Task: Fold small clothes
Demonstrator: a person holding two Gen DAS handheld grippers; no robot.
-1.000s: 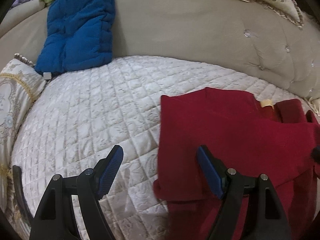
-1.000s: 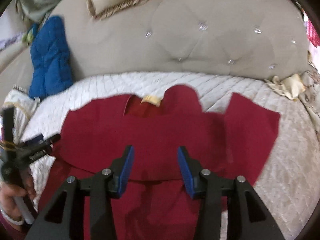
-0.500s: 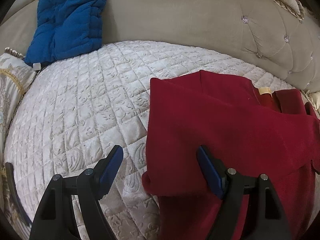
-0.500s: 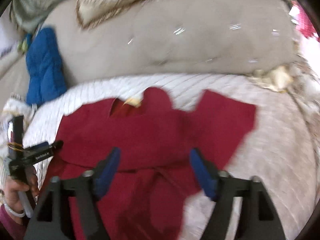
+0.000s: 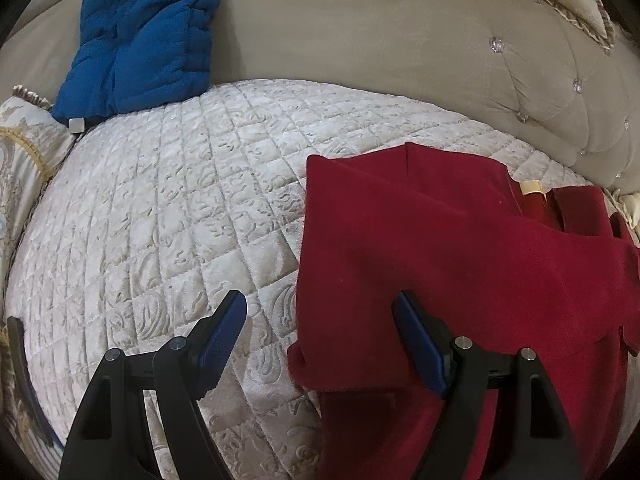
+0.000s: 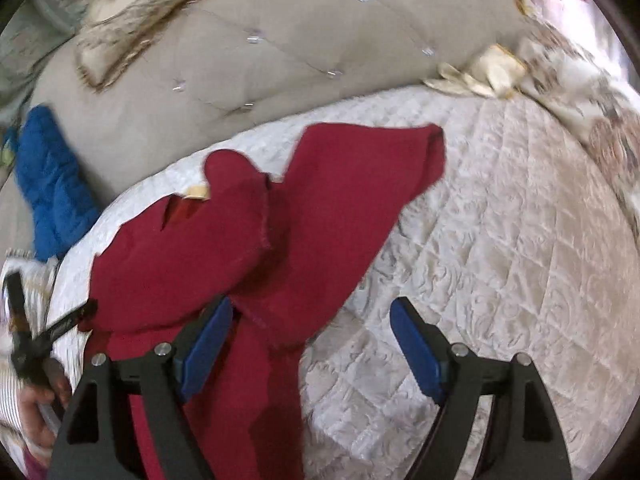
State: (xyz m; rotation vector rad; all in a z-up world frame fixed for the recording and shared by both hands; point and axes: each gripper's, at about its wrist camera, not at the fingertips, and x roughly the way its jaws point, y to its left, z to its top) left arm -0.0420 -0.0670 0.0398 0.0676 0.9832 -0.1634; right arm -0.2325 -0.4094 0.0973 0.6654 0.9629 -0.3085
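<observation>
A dark red garment lies on the quilted cream cover, with a tan label at its neck. One sleeve is folded across the body. My left gripper is open just above the garment's left edge, and its pads touch nothing. In the right wrist view the garment fills the left half, with its other sleeve spread up to the right. My right gripper is open wide over the garment's right edge and holds nothing. The left gripper, in a hand, shows at the far left.
A blue quilted cushion leans on the tufted beige backrest at the back left. A patterned pillow lies on top of the backrest. Crumpled cream cloth and floral fabric sit at the right.
My right gripper's jaws spread from narrow to wide. It moved right and rolled, so the garment now sits left and tilted in its view. The left gripper barely moved.
</observation>
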